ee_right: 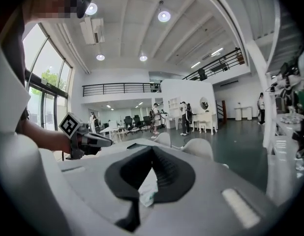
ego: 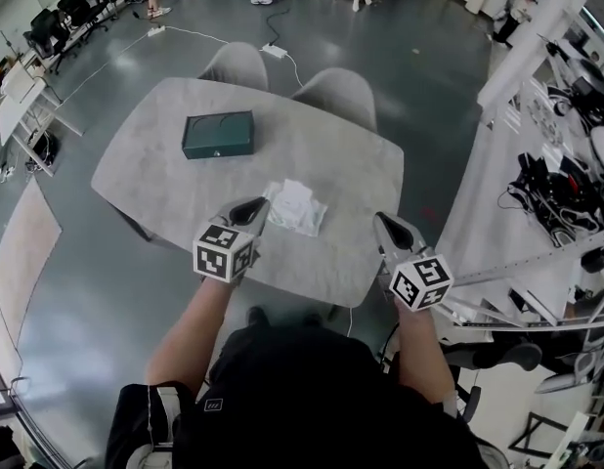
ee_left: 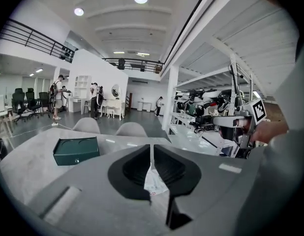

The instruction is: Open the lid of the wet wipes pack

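Left gripper (ego: 248, 210) and right gripper (ego: 384, 225) both clenched, empty, hovering at near edge of table (ego: 175, 179); wet wipes pack (ego: 296, 206) lying flat between them, slightly farther. Likely slip: light pack sliding or lifting whole if pried open unpinned

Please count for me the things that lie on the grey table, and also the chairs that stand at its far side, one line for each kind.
Dark green box: 1
Wet wipes pack: 1
Grey chairs: 2
Total: 4
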`<state>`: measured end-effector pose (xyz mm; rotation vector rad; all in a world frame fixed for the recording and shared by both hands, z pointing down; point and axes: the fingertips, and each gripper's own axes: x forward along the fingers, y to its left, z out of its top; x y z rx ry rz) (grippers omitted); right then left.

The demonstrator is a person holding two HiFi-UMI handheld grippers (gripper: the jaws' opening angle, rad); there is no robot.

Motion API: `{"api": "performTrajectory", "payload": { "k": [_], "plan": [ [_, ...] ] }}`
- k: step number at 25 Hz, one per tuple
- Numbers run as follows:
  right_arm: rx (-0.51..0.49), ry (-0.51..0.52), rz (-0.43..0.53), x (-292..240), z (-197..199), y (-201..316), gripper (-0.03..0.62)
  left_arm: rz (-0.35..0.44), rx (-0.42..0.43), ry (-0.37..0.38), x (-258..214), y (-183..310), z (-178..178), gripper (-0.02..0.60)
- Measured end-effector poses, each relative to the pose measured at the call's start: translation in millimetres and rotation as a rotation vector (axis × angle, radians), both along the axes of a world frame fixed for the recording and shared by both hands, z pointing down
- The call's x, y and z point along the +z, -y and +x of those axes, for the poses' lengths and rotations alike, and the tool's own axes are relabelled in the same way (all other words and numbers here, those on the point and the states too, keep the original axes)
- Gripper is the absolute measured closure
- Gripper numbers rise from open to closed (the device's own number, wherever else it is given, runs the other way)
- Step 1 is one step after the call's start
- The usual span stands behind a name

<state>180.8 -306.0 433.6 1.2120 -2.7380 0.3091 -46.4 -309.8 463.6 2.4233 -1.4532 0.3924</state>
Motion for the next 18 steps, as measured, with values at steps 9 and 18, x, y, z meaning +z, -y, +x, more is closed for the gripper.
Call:
{"api": "performTrajectory", "payload": {
  "k": [9, 18],
  "plan": [
    [0.012, 0.087, 0.100, -69, -42, 20, 0.591, 0.125, 0.037, 0.005, -66, 22, -36, 0.555],
    [-0.070, 0.080, 0.133, -80, -81, 10, 0.591, 0.223, -0.086, -0.032, -96, 12, -77, 0.558]
  ]
}}
